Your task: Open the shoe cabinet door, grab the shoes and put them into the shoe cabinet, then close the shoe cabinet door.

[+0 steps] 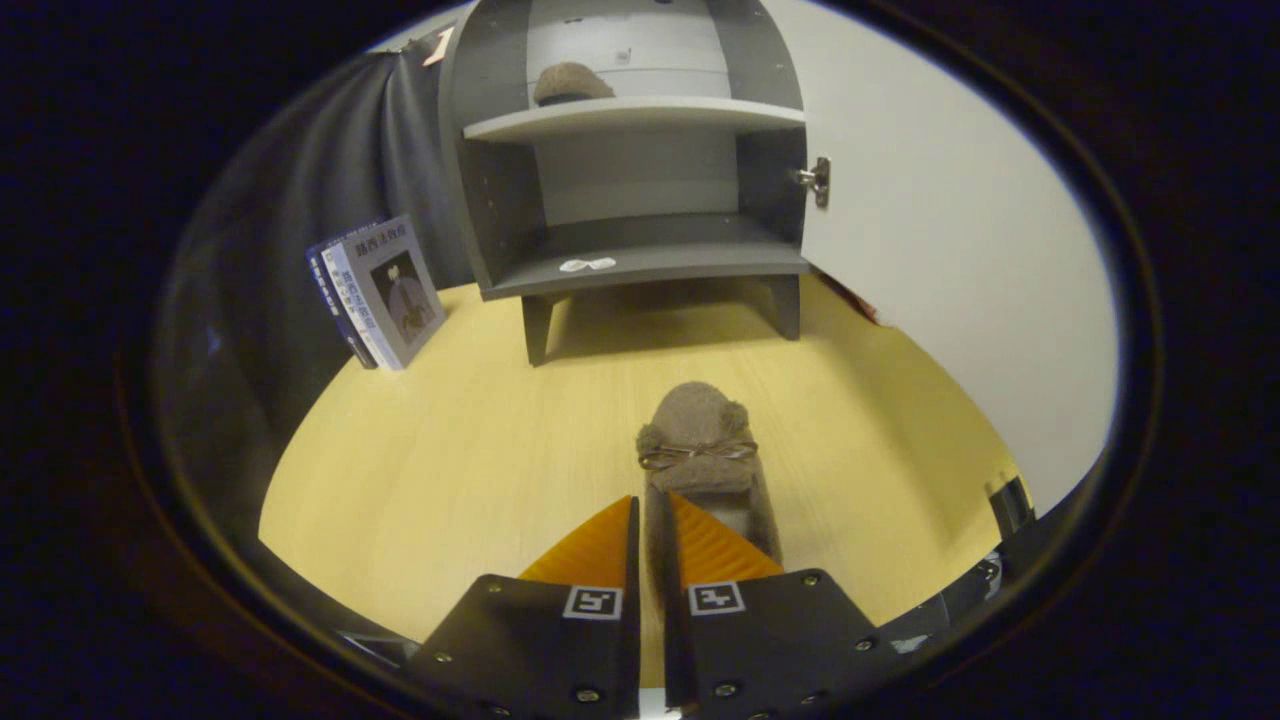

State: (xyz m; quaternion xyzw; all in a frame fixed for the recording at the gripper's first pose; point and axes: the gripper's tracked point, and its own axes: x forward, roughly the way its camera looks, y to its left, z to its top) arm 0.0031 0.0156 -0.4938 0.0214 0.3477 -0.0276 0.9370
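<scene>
A brown fuzzy shoe (pixel 700 440) with a small bow rests on the yellow tabletop (pixel 440 480), toe pointing toward the grey shoe cabinet (pixel 640 262). My gripper (pixel 652 505) is shut on the shoe; its fingers pinch the left side wall near the heel. The cabinet stands beyond the shoe with its white door (pixel 950 250) swung wide to the right. A second brown shoe (pixel 570 83) lies on the upper shelf. The lower shelf holds only a small white sticker (pixel 587 265).
A stack of books (pixel 385 290) leans against the black cloth to the left of the cabinet. A metal hinge (pixel 818 180) sticks out at the cabinet's right edge. Bare tabletop lies between the shoe and the cabinet legs.
</scene>
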